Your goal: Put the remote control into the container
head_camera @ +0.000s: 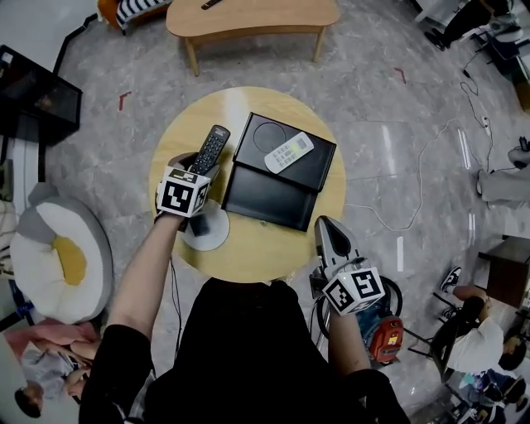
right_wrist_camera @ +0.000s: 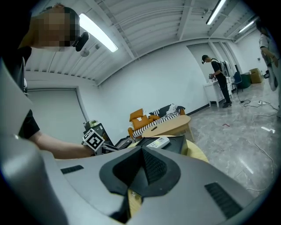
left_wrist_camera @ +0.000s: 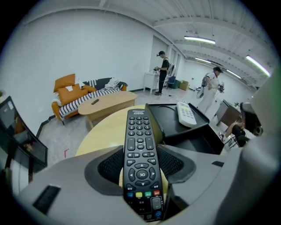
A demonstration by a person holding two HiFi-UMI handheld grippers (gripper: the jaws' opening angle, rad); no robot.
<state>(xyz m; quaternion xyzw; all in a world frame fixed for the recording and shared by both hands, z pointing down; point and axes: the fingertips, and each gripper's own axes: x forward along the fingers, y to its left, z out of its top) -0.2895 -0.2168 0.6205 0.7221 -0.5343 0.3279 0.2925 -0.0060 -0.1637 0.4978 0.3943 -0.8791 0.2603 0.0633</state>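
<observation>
A long black remote control (head_camera: 212, 149) (left_wrist_camera: 140, 154) is clamped between the pads of my left gripper (head_camera: 199, 170) (left_wrist_camera: 140, 165), lifted over the left part of the round wooden table (head_camera: 248, 257). It points toward the black container (head_camera: 277, 199) (left_wrist_camera: 175, 129), which lies just to its right. A white remote (head_camera: 289, 151) (left_wrist_camera: 186, 115) (right_wrist_camera: 159, 142) lies inside the container's far half. My right gripper (head_camera: 328, 225) (right_wrist_camera: 142, 165) hangs at the table's near right edge, shut with nothing between its pads.
A white disc (head_camera: 209, 233) lies on the table beneath my left hand. Beyond stands a low wooden coffee table (head_camera: 248, 18). A cushion seat (head_camera: 58, 257) and a dark screen (head_camera: 33, 95) are at the left; cables and people are at the right.
</observation>
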